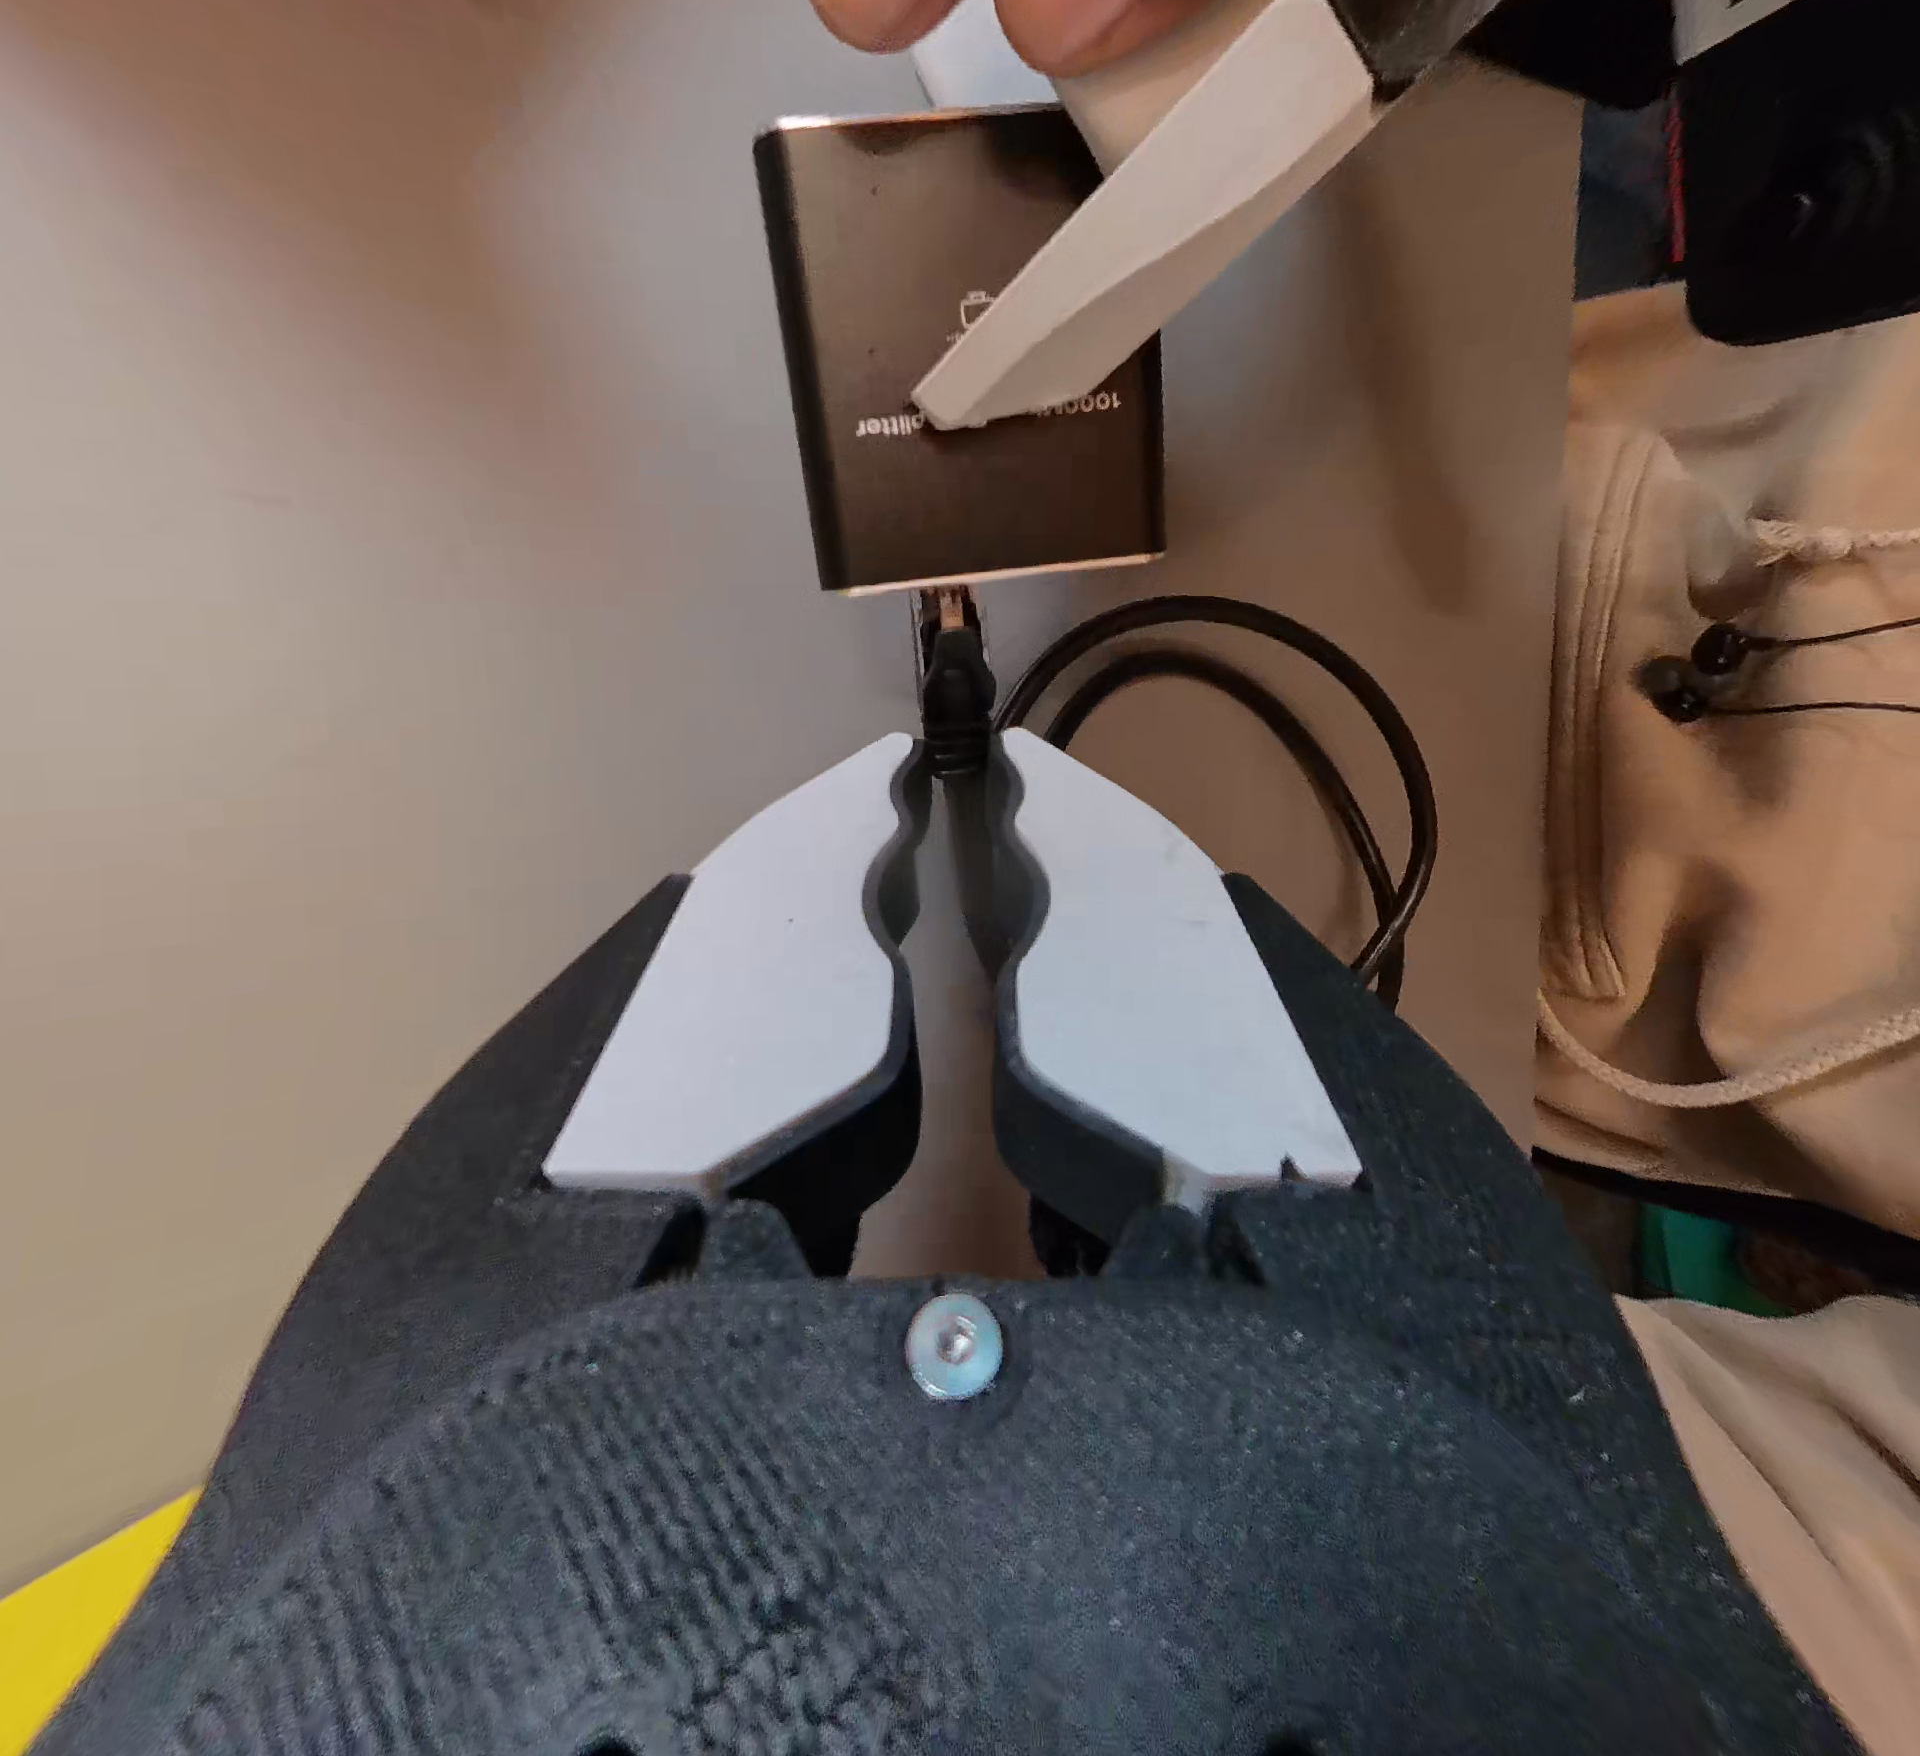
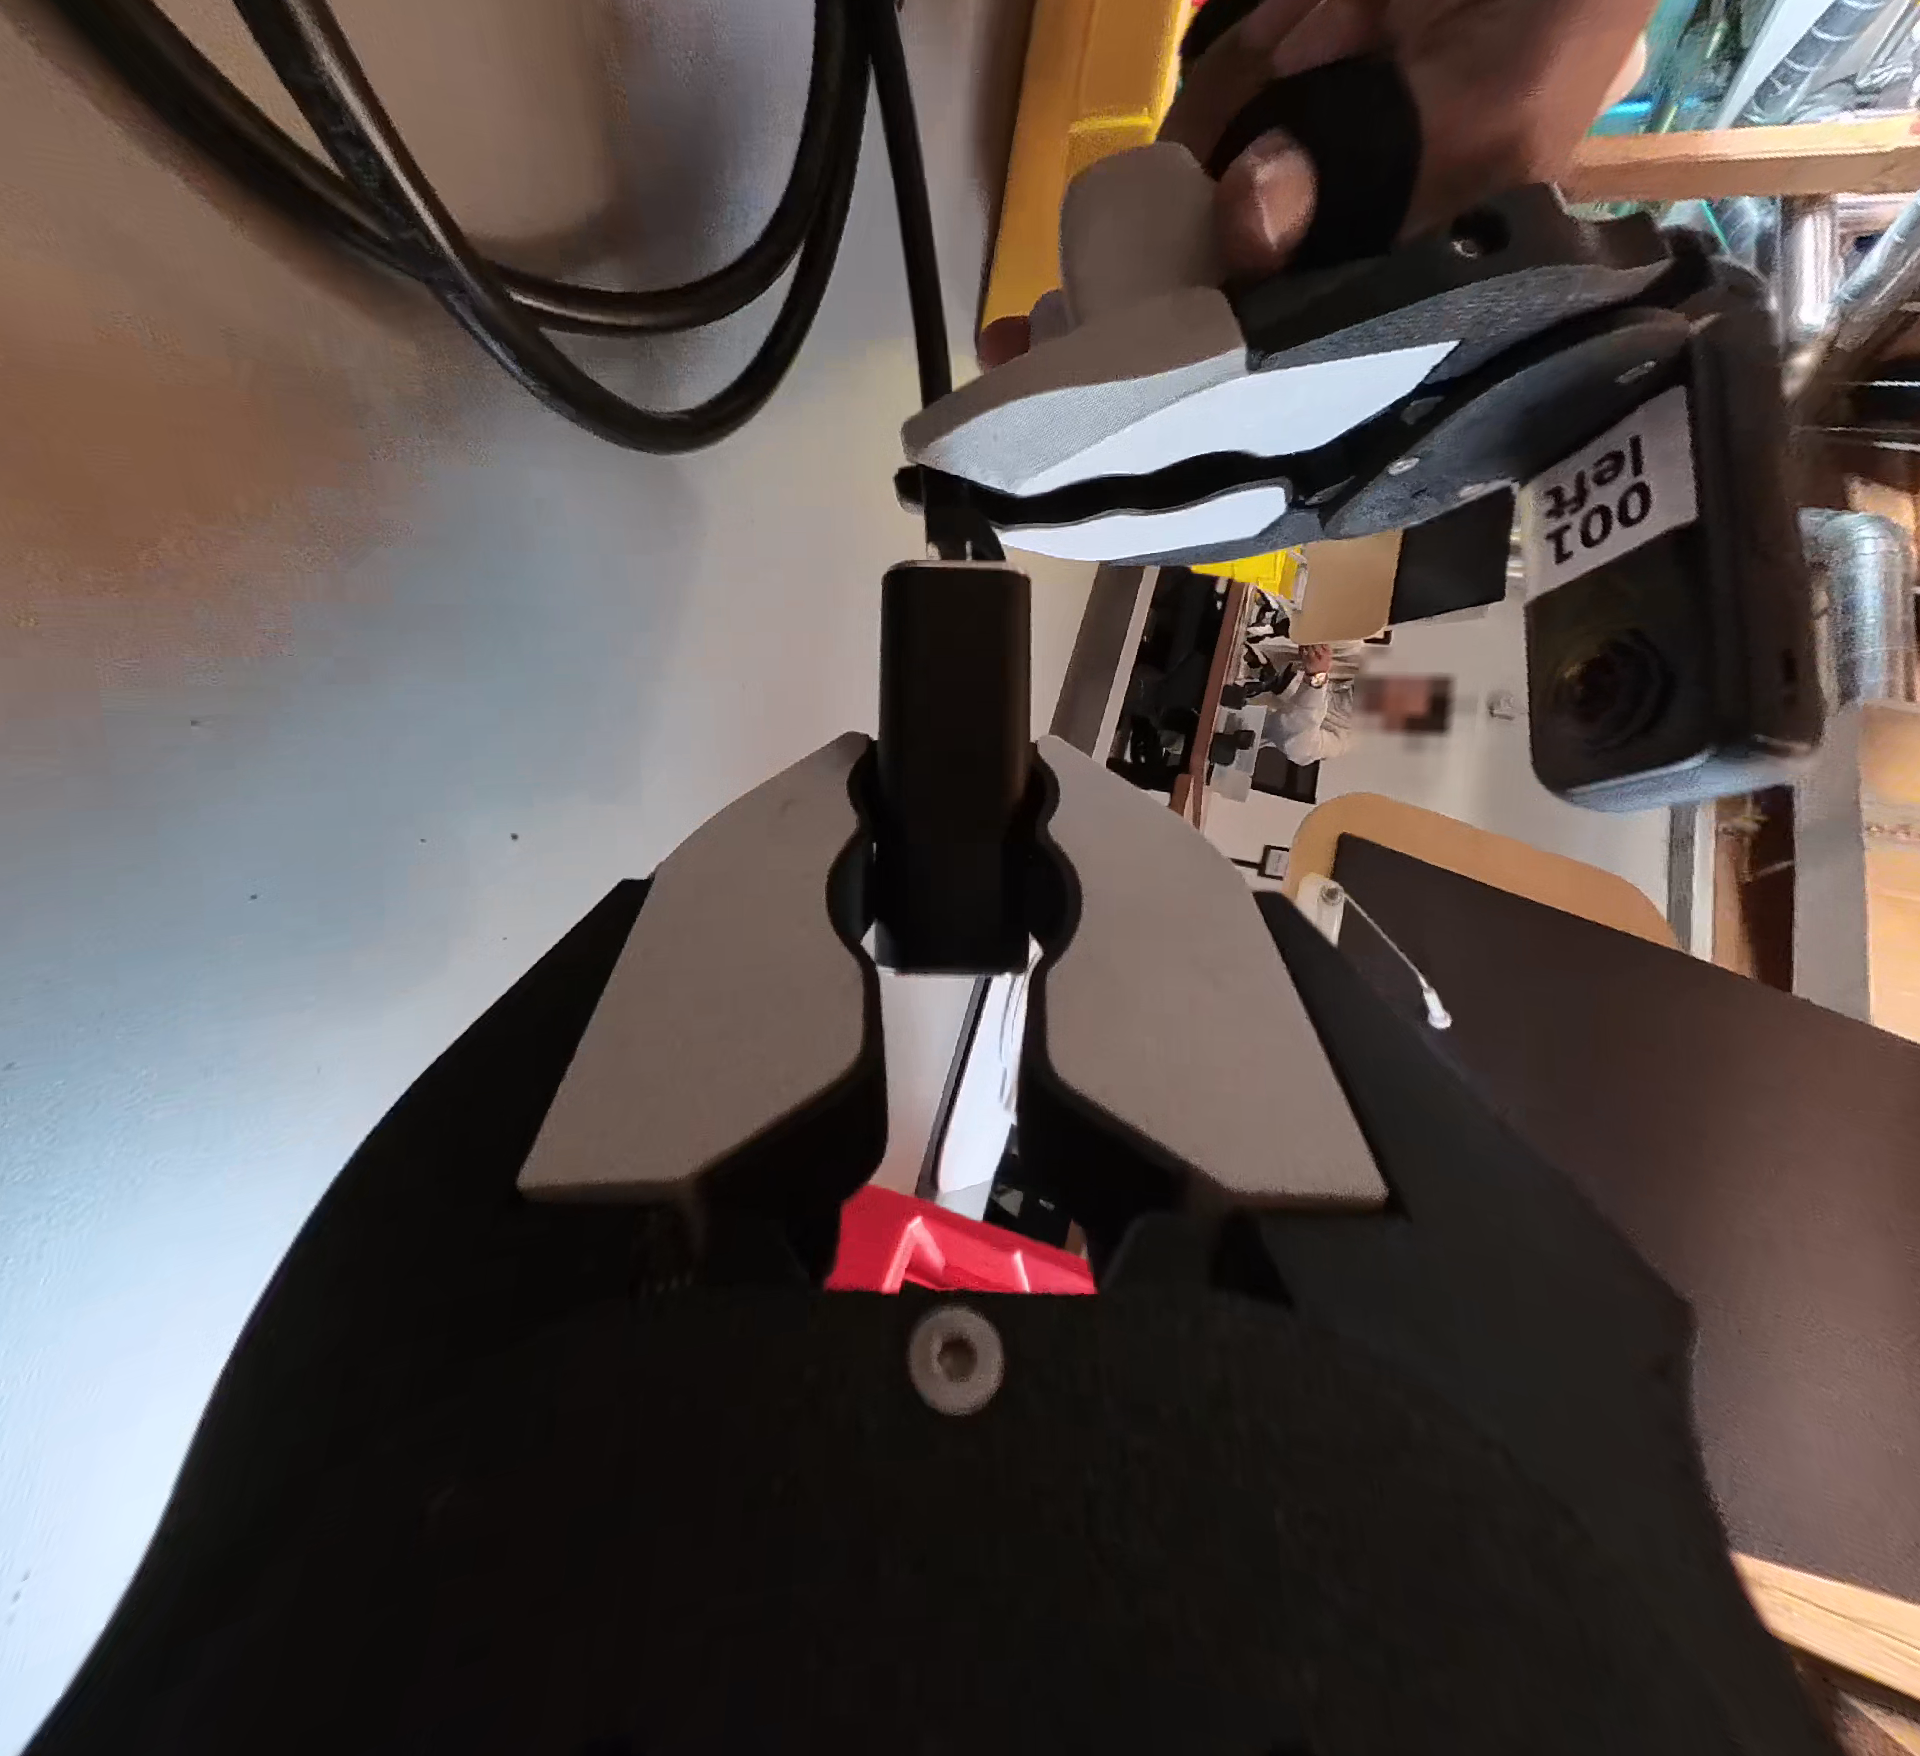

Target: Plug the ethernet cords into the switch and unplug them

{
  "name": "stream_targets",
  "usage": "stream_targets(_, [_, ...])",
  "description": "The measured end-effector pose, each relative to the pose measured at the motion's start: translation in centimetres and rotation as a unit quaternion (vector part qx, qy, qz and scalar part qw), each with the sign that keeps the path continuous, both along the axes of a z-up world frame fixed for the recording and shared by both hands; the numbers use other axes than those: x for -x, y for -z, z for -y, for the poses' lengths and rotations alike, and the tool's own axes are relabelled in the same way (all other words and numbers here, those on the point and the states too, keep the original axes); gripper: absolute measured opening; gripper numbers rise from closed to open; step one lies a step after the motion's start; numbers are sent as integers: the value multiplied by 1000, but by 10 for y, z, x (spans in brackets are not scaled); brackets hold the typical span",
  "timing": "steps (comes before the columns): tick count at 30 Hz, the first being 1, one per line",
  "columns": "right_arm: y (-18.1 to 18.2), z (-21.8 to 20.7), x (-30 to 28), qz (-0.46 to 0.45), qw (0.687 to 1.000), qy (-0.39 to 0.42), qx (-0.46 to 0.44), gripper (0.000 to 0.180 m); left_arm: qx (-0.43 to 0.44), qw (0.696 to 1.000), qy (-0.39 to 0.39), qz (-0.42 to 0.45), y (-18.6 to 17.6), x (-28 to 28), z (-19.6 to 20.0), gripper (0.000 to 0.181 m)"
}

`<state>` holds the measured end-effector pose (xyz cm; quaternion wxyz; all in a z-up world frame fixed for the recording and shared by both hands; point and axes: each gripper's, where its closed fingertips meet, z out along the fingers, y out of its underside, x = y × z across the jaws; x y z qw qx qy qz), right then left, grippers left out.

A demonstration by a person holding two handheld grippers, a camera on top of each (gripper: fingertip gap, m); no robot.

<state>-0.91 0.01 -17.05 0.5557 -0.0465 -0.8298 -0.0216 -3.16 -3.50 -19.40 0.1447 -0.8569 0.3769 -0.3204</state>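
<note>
Over the table [image 1: 312, 459] — hand-held grippers clamp cord [image 1: 954, 730], switch [image 2: 954, 771].

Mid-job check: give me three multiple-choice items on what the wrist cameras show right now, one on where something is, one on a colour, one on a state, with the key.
1. Where is the ethernet plug relative to the switch in the left wrist view?
A. At the switch's near edge, at a port
B. Lying on the table far from it
C. Behind the switch's far edge

2. What colour is the ethernet cord?
A. Yellow
B. Black
C. White

3. What is the right gripper doing?
A. Open, holding nothing
B. Shut on the cord
C. Shut on the switch

Key: 1 A, the plug sits at the switch's near edge, just ahead of the left gripper, which clamps its boot. 2 B, the cord loops black beside the plug. 3 C, the right wrist view shows both fingers pressing the switch's dark body.
</note>
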Motion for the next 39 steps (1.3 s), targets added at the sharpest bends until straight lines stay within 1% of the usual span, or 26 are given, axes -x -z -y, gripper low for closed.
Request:
stream_targets(7, [-1, 13, -12, 21, 998, -27, 44, 24, -24, 996, 77, 39, -6, -16, 14, 10])
stream_targets(10, [-10, 13, -15, 13, 998, -25, 62, 24, -41, 993, 82, 71, -18, -20, 15, 10])
stream_targets(13, [-6, 15, -18, 30, 997, -23, 62, 24, -42, 993, 89, 62, -14, -23, 15, 10])
stream_targets(16, [-8, 16, -20, 29, 997, -21, 62, 24, -45, 994, 73, 62, -13, -23, 9, 9])
stream_targets(19, [-10, 28, -19, 28, 997, -34, 67, 24, -57, 996, 40, 47, -10, -19, -2, 9])
stream_targets(22, [-10, 25, -21, 37, 994, -32, 94, 25, -47, 997, 42, 50, -10, -20, 1, 9])
stream_targets(24, [-13, 17, -20, 27, 994, -14, 100, 24, -50, 997, 30, 60, -15, -20, -2, 10])
stream_targets(27, [-17, -5, -15, 3, 994, 42, 97, 26, -46, 992, -1, 115, -32, -18, -8, 11])
stream_targets(29, [-16, -13, -12, -8, 992, 60, 114, 28, -48, 991, -18, 124, -37, -16, -13, 10])
stream_targets(31, [-17, -20, -11, -18, 987, 76, 143, 34, -50, 990, -17, 133, -40, -18, -12, 10])
stream_targets(33, [-18, -26, -11, -23, 985, 85, 146, 37, -50, 988, -15, 148, -44, -21, -11, 10])
stream_targets(37, [-17, -26, -15, -16, 990, 81, 116, 27, -43, 987, -17, 157, -46, -26, -11, 10])
stream_targets(39, [-17, -27, -17, -14, 990, 81, 117, 26, -44, 986, -15, 161, -49, -30, -11, 10])
